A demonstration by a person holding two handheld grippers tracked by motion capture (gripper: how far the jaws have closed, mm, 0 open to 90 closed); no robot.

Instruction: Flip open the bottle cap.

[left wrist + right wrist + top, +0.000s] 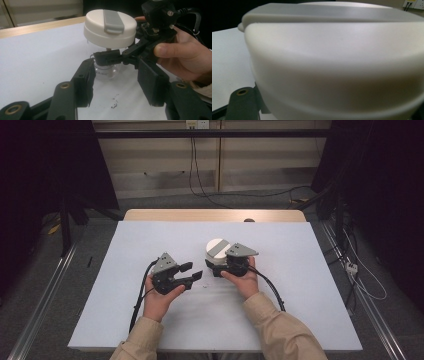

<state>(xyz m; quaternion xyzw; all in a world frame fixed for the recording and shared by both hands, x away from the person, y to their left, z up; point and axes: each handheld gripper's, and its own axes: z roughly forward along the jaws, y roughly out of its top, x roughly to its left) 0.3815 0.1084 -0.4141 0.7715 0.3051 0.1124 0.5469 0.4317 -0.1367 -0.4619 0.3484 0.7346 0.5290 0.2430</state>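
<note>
A clear glass jar [106, 71] with a wide white lid [110, 27] and a grey strip across its top stands on the white table [150, 245]. The lid [217, 248] is near the table's middle. My right gripper [215, 266] is shut on the jar's glass body just under the lid, held by a hand [185, 57]. From its own camera the lid [332, 62] looms very close and blurred, with one black finger [242, 105] below it. My left gripper [192, 271] is open, partly spread, just left of the jar. Nothing lies between its jaws [117, 77].
A few dark crumbs [113, 103] lie on the table in front of the jar. A bare wooden strip [215, 215] runs along the table's far edge. Cables trail from both grippers toward the person. Metal rails flank the table on the floor.
</note>
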